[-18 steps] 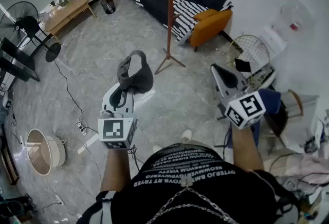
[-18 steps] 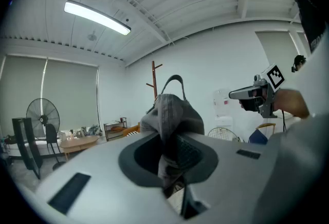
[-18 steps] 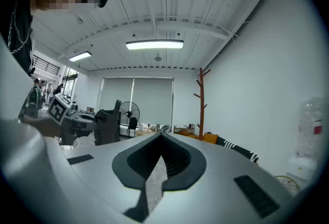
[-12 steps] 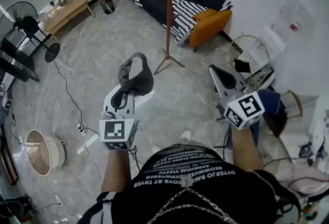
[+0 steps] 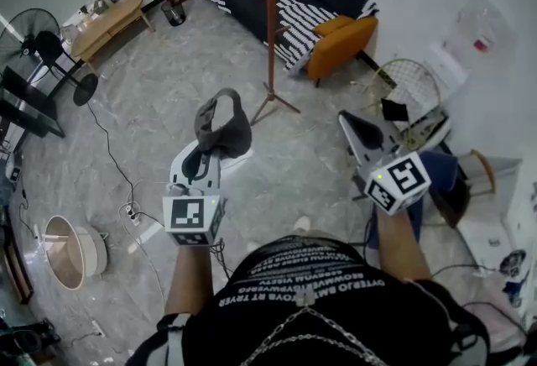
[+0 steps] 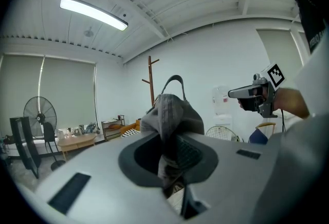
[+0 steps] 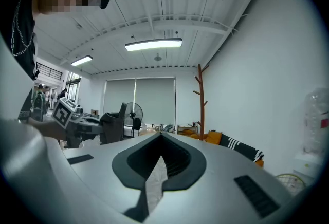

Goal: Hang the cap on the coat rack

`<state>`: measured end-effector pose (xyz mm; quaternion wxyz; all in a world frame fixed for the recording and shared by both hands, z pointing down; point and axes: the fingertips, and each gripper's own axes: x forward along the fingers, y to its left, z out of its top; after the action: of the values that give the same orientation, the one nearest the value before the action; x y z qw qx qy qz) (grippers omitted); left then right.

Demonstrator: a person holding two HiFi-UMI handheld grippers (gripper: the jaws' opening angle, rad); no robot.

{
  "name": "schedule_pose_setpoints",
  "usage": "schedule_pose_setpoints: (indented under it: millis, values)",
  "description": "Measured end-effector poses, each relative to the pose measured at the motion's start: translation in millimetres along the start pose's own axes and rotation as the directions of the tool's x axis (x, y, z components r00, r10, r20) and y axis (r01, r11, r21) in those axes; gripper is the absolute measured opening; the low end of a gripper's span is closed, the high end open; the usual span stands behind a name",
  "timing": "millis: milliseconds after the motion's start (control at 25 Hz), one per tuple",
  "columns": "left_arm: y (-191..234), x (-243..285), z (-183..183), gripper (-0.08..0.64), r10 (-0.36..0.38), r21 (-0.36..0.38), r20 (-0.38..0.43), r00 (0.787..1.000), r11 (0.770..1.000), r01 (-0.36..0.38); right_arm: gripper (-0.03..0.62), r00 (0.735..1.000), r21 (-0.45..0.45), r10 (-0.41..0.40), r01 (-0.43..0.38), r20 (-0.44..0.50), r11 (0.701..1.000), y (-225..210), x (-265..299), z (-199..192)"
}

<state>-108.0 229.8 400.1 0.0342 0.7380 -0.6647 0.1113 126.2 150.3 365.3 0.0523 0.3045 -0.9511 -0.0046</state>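
Observation:
A grey cap (image 5: 222, 125) hangs bunched from my left gripper (image 5: 210, 153), which is shut on its fabric and held out over the floor. In the left gripper view the cap (image 6: 172, 115) rises between the jaws of the left gripper (image 6: 169, 166) and hides part of what lies ahead. The wooden coat rack (image 5: 271, 20) stands ahead by the sofa, with its pole and pegs (image 6: 150, 79) just left of the cap. My right gripper (image 5: 352, 128) is held level at the right, shut and empty (image 7: 160, 159). The rack (image 7: 200, 99) also stands ahead of it.
An orange sofa (image 5: 294, 3) with a striped blanket stands right behind the rack. A standing fan (image 5: 42, 45) and a low wooden table (image 5: 109, 20) are at the left. Cables (image 5: 126, 188) trail over the floor. A wire chair (image 5: 407, 83) and a water dispenser (image 5: 474, 37) stand at the right.
Both grippers hold nearly the same pose, with the cap still held by the left one. The right gripper has drifted slightly left, and the scene has shifted a little in the head view.

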Motion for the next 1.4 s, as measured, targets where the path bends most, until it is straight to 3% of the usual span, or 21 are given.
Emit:
schedule_pose_setpoints:
  millis: [160,440,720,880,1160,1400]
  values:
    - [-14,18,1,0.034,-0.015,0.040,-0.016,1.000,0.999,0.016,0.002,1.000,0.008,0.006,-0.006,0.002,1.000,-22,-6,-1]
    - [-42,45,16,0.034,-0.024,-0.024,-0.013,1.000,0.999,0.023,0.002,1.000,0.006,0.000,-0.001,0.024,1.000,-69,-20,0]
    - [-46,51,20,0.034,0.054,-0.001,-0.023,0.998,0.999,-0.054,0.002,0.999,0.042,0.038,-0.038,0.013,0.998,-101,-23,-4]
    - [-41,47,8,0.034,0.081,0.019,-0.076,0.994,0.997,-0.080,0.002,0.998,0.067,0.070,-0.070,0.007,0.995,-102,-11,-13]
    - [-25,68,-15,0.034,0.080,-0.012,-0.167,0.983,0.996,-0.083,0.002,0.995,0.120,0.098,-0.096,-0.017,0.988,-103,23,-37]
    - [-12,94,-9,0.034,0.021,0.014,-0.112,0.993,1.000,-0.019,0.002,0.998,0.107,0.061,-0.058,-0.022,0.993,-102,43,-32]
